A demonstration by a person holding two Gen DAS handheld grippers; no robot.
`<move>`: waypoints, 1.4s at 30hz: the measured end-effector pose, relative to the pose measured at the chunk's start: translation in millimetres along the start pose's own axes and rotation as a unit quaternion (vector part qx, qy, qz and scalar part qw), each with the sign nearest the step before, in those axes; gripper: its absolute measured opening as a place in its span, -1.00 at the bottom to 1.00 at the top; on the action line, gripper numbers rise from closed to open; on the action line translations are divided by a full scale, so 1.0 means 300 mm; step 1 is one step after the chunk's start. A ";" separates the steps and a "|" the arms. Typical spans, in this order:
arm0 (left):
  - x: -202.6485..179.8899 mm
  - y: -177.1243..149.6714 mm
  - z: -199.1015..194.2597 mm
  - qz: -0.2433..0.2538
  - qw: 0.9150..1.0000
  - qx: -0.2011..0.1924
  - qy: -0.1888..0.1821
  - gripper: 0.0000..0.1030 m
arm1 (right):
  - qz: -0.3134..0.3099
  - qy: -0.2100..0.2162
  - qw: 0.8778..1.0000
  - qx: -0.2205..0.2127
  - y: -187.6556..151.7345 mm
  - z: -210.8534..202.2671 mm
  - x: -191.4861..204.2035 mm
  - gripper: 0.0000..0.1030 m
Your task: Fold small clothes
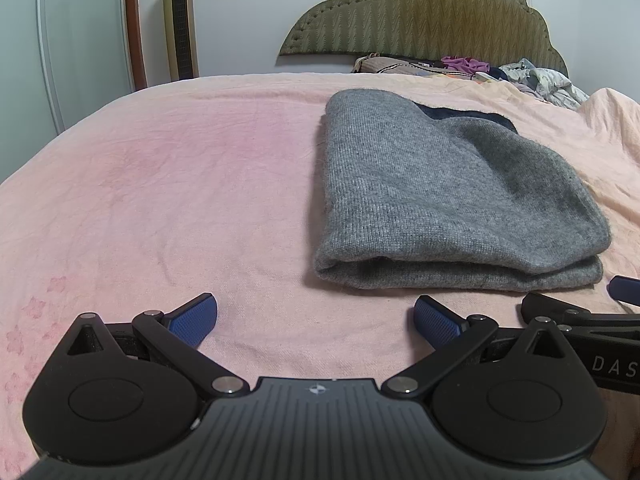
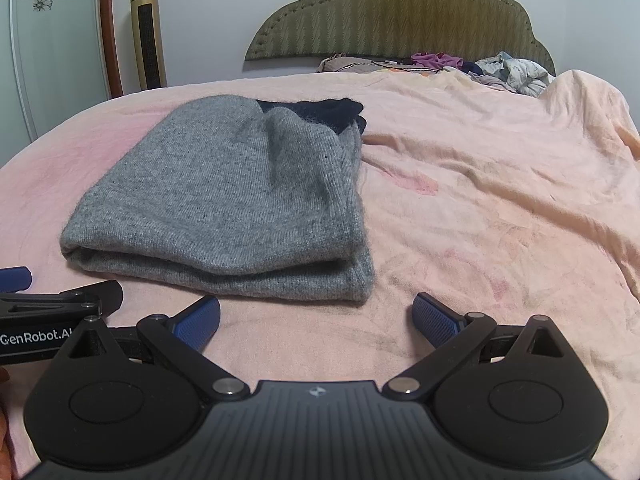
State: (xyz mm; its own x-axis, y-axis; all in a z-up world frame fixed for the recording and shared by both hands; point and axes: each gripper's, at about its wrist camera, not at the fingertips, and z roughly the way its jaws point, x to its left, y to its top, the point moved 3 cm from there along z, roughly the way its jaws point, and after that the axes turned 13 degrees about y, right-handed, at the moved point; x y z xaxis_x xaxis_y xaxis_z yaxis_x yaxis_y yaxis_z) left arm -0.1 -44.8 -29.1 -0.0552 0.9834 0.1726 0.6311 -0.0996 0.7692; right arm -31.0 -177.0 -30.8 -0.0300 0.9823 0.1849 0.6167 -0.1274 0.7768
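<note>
Grey knit garment (image 1: 448, 196) sits folded in layers on the pink bedsheet (image 1: 160, 184), right of centre in the left wrist frame, left of centre in the right wrist frame, a dark navy part (image 2: 320, 114) peeking out at its far end. Looks to me like this fold is done or nearly so: edges roughly stacked, slightly uneven at the near right corner. My left gripper (image 1: 316, 320) has its fingers spread wide, holding nothing, just short of the near edge; my right gripper (image 2: 316, 316) likewise spread and empty, near the garment's front right corner. Neither touches the cloth. Next I'd either pinch the near edge to square it, or set it aside and reach for the heap of loose clothes (image 2: 500, 68) by the headboard (image 2: 400, 12), upper right of frame, well apart
</note>
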 end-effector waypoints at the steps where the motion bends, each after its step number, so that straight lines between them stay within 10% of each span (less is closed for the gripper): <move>1: 0.000 0.000 0.000 0.000 1.000 0.000 0.000 1.00 | 0.000 0.000 1.000 0.000 0.000 0.000 0.000 1.00; 42: 0.011 -0.006 -0.014 -0.009 1.000 0.001 0.003 1.00 | -0.004 -0.002 1.000 0.005 0.001 0.001 0.007 1.00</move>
State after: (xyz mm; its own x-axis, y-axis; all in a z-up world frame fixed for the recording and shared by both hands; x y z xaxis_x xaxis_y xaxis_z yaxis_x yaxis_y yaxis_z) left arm -4.6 -42.1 -27.5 -0.0704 0.9841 0.1629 0.6322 -0.0823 0.7705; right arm -30.7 -174.9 -30.4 -0.0311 0.9837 0.1768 0.6237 -0.1191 0.7725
